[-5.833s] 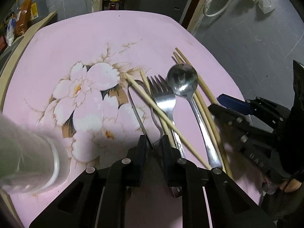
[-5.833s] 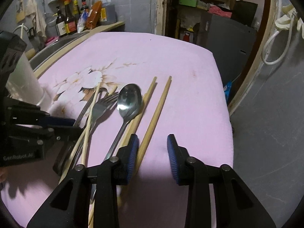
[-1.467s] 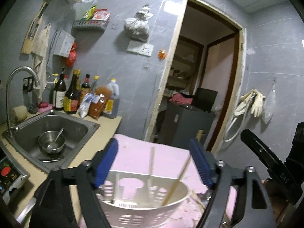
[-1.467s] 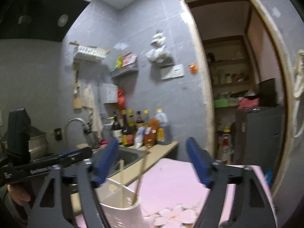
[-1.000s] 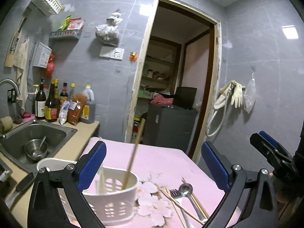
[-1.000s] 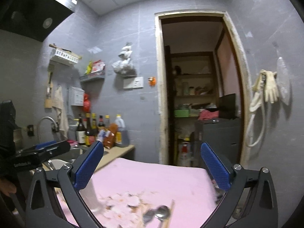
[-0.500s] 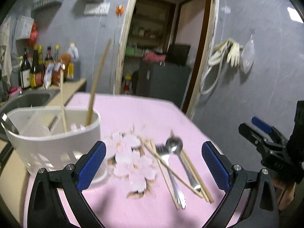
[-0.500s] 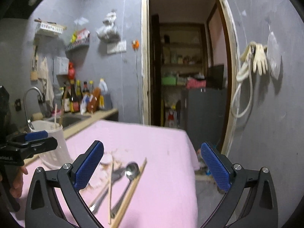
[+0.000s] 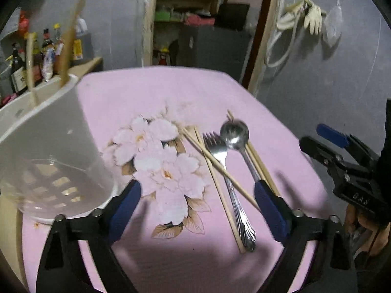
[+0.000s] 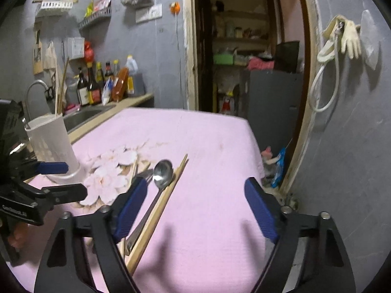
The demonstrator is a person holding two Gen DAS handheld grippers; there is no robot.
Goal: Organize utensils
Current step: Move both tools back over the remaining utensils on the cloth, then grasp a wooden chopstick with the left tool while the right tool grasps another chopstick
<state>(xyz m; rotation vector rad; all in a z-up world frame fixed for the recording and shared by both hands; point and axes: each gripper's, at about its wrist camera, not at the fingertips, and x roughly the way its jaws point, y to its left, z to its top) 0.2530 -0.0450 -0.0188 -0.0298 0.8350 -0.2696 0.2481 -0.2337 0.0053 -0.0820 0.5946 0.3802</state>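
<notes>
Standing on the pink cloth [image 9: 151, 92], the white holder [image 9: 46, 146] contains two chopsticks [image 9: 66, 46]; both grippers gape empty, jaws just narrowing.

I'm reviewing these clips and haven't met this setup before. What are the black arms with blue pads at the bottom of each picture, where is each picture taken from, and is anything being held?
There is no robot here. A person holds a hand-operated two-finger gripper in each hand, and each gripper carries a wide-angle camera that looks out along its fingers. So one picture looks over the left gripper and the other over the right gripper. Each view also catches the other gripper at its edge.

Below them is a pink floral cloth. On it lie a fork, a spoon and several loose chopsticks. A white slotted utensil holder stands at the left and already has chopsticks standing in it.

Neither gripper holds anything. Both sets of jaws have just been closing partway but stand open and empty above the utensils.
</notes>
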